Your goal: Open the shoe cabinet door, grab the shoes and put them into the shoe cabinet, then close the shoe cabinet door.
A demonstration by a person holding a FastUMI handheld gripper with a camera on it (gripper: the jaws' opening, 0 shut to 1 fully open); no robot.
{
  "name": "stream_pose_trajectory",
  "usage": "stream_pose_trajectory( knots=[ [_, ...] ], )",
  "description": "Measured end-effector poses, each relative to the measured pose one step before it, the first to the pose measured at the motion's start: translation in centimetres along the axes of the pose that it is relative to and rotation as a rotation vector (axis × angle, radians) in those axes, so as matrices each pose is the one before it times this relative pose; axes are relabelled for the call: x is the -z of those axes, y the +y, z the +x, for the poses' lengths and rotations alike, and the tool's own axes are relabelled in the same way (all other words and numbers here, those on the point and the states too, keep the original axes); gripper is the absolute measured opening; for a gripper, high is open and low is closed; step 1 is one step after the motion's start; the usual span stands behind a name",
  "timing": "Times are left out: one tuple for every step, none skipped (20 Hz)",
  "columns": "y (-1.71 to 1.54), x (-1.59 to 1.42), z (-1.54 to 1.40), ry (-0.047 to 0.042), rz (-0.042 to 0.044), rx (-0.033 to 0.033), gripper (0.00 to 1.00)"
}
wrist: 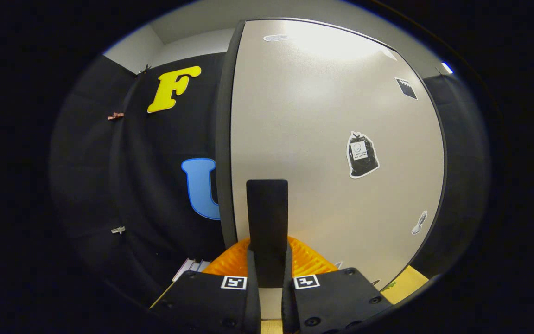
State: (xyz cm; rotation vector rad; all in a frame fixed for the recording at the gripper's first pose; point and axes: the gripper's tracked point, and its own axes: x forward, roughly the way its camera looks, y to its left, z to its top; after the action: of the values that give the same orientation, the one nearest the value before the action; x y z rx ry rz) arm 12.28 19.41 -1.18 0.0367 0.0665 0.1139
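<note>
The gripper (267, 266) points straight at the shoe cabinet door (332, 153), level and square to it. Its fingers are drawn in close and pinch the dark upright handle (267, 218) between them. The pale door carries a few stickers (362, 155) and fills the space beyond the fingers. Something orange and ribbed (304, 260) sits just behind the fingers, low against the door.
</note>
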Motion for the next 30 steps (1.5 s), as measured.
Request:
stream_pose_trajectory(
  knots=[
    [0.041,-0.074,-0.518,0.00199,0.00260,-0.01532,0.22],
    [0.171,-0.080,-0.681,-0.00229,0.00485,-0.01535,0.22],
    [0.092,-0.189,-0.838,-0.00429,0.00272,-0.01457,0.22],
    [0.123,-0.269,-0.932,-0.00522,-0.00094,-0.01547,0.22],
    [0.147,-0.304,-0.959,-0.00849,0.00099,-0.01503,0.22],
    [-0.141,-0.029,-0.823,-0.00158,0.00573,-0.01608,0.22],
    [-0.320,0.042,-1.041,-0.00137,0.01147,-0.01367,0.22],
    [-0.296,-0.135,-1.161,-0.00313,0.01416,-0.01015,0.21],
    [-0.213,-0.069,-0.831,-0.00078,0.00152,-0.01137,0.21],
    [-0.219,-0.159,-0.780,-0.00207,-0.00023,-0.00946,0.21],
    [-0.131,-0.100,-0.527,0.00304,-0.00013,-0.00964,0.21],
    [-0.122,-0.097,-0.532,-0.00190,0.00325,-0.01012,0.21],
    [-0.141,-0.040,-0.632,0.00396,-0.00420,-0.01057,0.21],
    [-0.245,-0.007,-0.875,0.00049,-0.00438,-0.00845,0.21],
    [-0.262,0.080,-0.717,0.00252,-0.00553,-0.01059,0.21],
    [-0.308,0.145,-0.862,0.00082,0.00229,-0.01062,0.21],
    [-0.236,0.053,-0.742,0.00105,0.00689,-0.00764,0.21],
    [-0.375,-0.156,-0.508,-0.00049,0.00354,-0.00697,0.21],
    [-0.356,-0.129,-0.612,-0.00462,0.00215,-0.00356,0.21],
    [-0.413,-0.052,-0.587,-0.00347,0.00040,-0.00419,0.21],
    [-0.425,-0.083,-0.590,-0.00295,0.00188,-0.00449,0.21],
    [-0.399,-0.017,-0.666,-0.00050,0.00358,-0.00572,0.21],
    [-0.356,-0.013,-0.623,0.00267,0.00081,-0.00705,0.21],
    [-0.409,-0.098,-0.702,-0.00118,0.00166,-0.00412,0.21],
    [-0.452,-0.043,-0.638,0.00216,-0.00454,-0.00418,0.21],
    [-0.443,-0.055,-0.629,-0.00169,-0.00687,-0.00567,0.21],
    [-0.496,-0.019,-0.695,0.00353,-0.00287,-0.00269,0.21],
    [-0.510,-0.067,-0.655,0.00054,0.00230,0.00106,0.21],
    [-0.528,-0.029,-0.630,0.00367,0.00111,0.00391,0.21],
    [-0.514,-0.001,-0.558,0.00190,-0.00549,0.00307,0.21]
  ],
)
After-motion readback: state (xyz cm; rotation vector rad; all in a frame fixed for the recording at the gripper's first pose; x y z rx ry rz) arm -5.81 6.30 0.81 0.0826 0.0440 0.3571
